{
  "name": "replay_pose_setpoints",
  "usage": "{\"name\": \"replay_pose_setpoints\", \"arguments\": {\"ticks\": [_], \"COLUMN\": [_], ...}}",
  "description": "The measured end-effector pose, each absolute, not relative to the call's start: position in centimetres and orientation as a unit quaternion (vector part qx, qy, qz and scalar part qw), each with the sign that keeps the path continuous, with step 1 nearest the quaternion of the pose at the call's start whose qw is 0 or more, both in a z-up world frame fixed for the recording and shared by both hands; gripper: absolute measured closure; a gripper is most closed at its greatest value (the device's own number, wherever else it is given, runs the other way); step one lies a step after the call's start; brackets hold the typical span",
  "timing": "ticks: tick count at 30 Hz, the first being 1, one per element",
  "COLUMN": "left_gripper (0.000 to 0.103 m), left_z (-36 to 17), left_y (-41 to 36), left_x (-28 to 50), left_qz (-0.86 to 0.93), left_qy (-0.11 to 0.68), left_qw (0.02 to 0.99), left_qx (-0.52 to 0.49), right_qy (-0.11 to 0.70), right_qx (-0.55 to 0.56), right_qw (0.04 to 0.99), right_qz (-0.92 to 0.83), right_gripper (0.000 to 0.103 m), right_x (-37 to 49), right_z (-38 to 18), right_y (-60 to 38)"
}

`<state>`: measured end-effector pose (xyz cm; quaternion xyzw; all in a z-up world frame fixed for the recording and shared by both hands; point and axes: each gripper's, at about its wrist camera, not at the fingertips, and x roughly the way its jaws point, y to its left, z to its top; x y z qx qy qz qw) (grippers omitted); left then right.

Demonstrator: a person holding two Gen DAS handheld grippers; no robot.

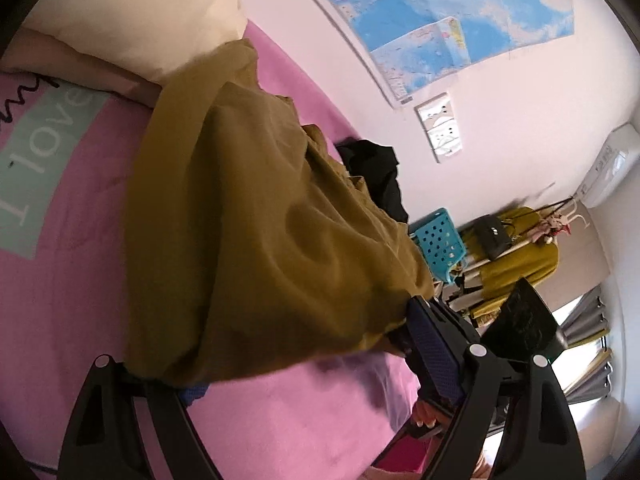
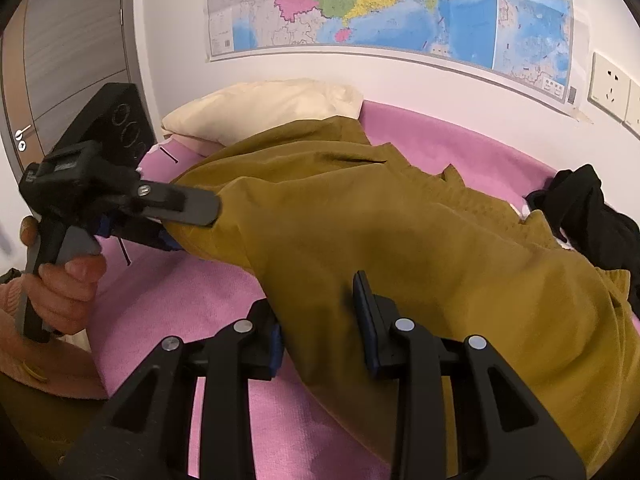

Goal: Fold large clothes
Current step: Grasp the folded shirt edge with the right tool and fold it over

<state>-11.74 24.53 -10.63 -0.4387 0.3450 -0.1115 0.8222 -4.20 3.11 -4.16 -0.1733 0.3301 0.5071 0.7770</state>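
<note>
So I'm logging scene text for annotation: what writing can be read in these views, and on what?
"I Love", upside down, on the teal panel of the pink bedspread.
Black script beside it: cut off, unreadable.
Wall map labels: too small.
Air conditioner label: blurred.

Pink bed, cream pillow, wall map, curtained window

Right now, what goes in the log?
mustard fabric garment | pink bedsheet | left gripper shut on it | right gripper open astride edge
</note>
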Motion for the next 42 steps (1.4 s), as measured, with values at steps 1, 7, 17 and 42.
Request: {"name": "replay_pose_setpoints", "arguments": {"ticks": [1, 7, 17, 42], "left_gripper": [0.020, 0.020, 0.049, 0.041], "left_z": [-10.6, -10.7, -11.5, -10.4], "left_y": [24.6, 24.4, 24.8, 22.5], "left_x": [-11.4, -8.6, -6.7, -7.1], "left_qz": [-0.107, -0.082, -0.049, 0.005], "left_qy": [0.347, 0.357, 0.393, 0.422], "left_qw": [0.820, 0.818, 0.824, 0.868], "left_qx": [-0.442, -0.443, -0.406, -0.261], "right_qy": [0.331, 0.338, 0.367, 0.453], "right_qx": [-0.170, -0.158, -0.097, 0.231], "right_qw": [0.777, 0.776, 0.755, 0.828], "right_qz": [0.508, 0.508, 0.535, 0.238], "right_gripper": [0.072, 0.072, 0.048, 0.020], "right_x": [-4.1, -4.2, -4.2, -0.8], "right_z": [-4.2, -4.5, -3.8, -8.0], "right_y": [3.1, 2.9, 1.0, -19.3]}}
